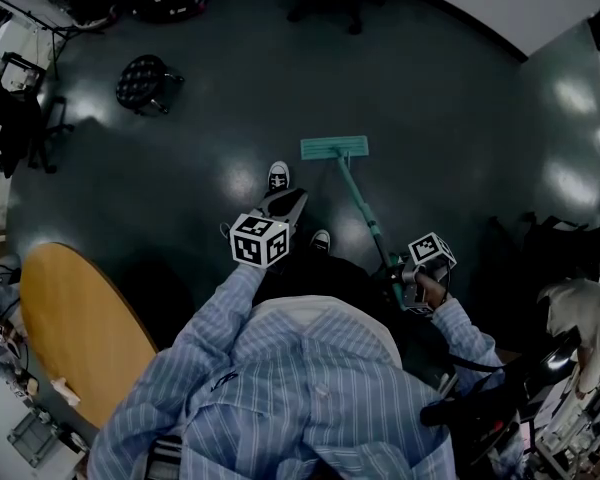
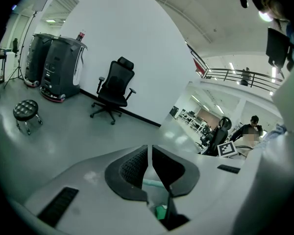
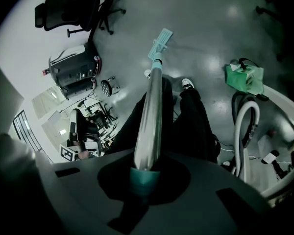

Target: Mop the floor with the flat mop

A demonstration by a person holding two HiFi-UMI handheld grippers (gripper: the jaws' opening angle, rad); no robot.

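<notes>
Closest to me, the right gripper (image 3: 146, 171) has its jaws clamped on the top end of the mop handle (image 3: 152, 112), right at its teal end cap, with the silver tube running away from the camera. In the head view this gripper (image 1: 412, 273) sits low on the right, in front of my striped sleeve (image 1: 460, 333).

The left gripper (image 2: 149, 152) has its jaws drawn together, with only a thin slit between the ribbed pads (image 2: 134, 166), and nothing is gripped. It is held off to the left of the handle, over my dark trousers, and not touching the mop.

From the right gripper the handle slants forward and down between my legs and to the right of my shoes (image 1: 278, 176). It ends at the teal flat mop head (image 1: 334, 147), which lies flat on the dark glossy floor (image 1: 440, 98) just ahead of my feet. The right gripper view shows the same head (image 3: 160, 38) at the far end of the tube.

At my left a round wooden counter (image 1: 80, 328) curves in. Farther out a small padded stool (image 1: 142, 80) stands on the floor. Beyond it, the left gripper view shows a black office chair (image 2: 112, 89) against the white wall, and two dark machines (image 2: 59, 65) beside it. On my right side are a green bag (image 3: 245, 77) and a pale hose (image 3: 242, 126).
</notes>
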